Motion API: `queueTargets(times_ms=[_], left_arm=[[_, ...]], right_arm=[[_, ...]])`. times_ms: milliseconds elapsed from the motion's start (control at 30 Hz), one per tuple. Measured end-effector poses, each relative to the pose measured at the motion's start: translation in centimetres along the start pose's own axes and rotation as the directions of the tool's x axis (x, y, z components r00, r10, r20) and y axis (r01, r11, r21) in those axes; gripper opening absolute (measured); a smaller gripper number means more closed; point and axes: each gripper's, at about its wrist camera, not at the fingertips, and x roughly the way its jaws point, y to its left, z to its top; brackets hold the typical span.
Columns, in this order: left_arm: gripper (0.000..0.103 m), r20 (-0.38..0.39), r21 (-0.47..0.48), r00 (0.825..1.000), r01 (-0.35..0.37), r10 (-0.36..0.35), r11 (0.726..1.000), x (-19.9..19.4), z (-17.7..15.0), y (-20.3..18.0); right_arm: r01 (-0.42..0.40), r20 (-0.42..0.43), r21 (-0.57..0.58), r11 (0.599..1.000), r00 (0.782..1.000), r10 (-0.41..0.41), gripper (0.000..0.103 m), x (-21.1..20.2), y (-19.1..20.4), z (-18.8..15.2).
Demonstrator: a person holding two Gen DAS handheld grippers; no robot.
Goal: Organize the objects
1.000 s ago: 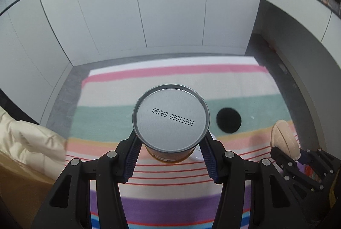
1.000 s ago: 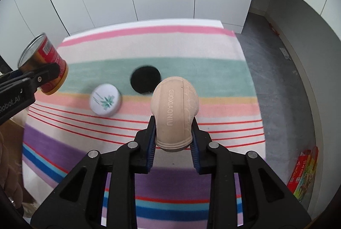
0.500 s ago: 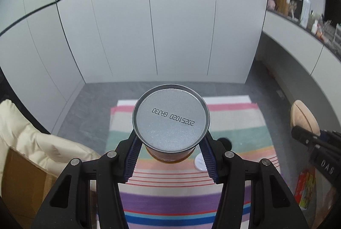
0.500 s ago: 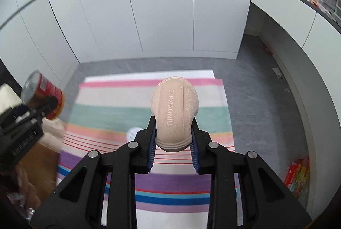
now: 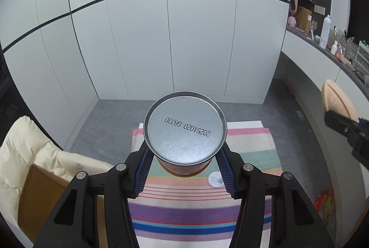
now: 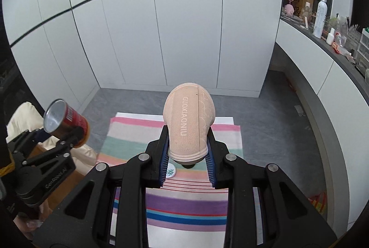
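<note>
both claws (gripping can [image 5: 184,130], insole [image 6: 189,123]) rose above rug [image 5: 203,208].

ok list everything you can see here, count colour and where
can: 1, silver end, red label, clamped in left gripper
insole: 1, peach, clamped in right gripper
striped cloth: 1, pink, green, purple, blue, on grey floor below
round lid: 1, white with green sprig, on the cloth
cardboard box: 1, brown, left of cloth
cream padding: 1, draped on the box
spray bottle: 1, white, right counter
left gripper: 1, black, blue pads
right gripper: 1, black, blue pads
</note>
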Motion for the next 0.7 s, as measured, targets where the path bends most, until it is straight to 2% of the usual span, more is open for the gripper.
queueTargets(times_ms=[67,133,500,700], left_arm=[[0.055,0.016,-0.002,1.0,0.023,-0.023,1.0,-0.6,0.2,-0.2],[0.055,0.023,0.013,1.0,0.014,-0.015,1.0,-1.0,0.1,-0.5],[0.055,-0.003,-0.005,1.0,0.017,-0.017,1.0,-0.7,-0.1,0.0],[0.055,-0.013,0.012,1.0,0.02,-0.02,1.0,-1.7,-0.8,-0.2]], right_arm=[[-0.019,-0.007,0.006,1.0,1.0,0.019,0.029,-0.5,0.1,-0.1],[-0.017,-0.011,0.007,1.0,1.0,0.017,0.029,-0.6,0.0,-0.3],[0.0,-0.024,0.019,1.0,1.0,0.001,0.029,-0.7,-0.4,-0.8],[0.031,-0.059,0.034,0.999,0.998,-0.029,0.029,-1.3,-0.7,-1.9]])
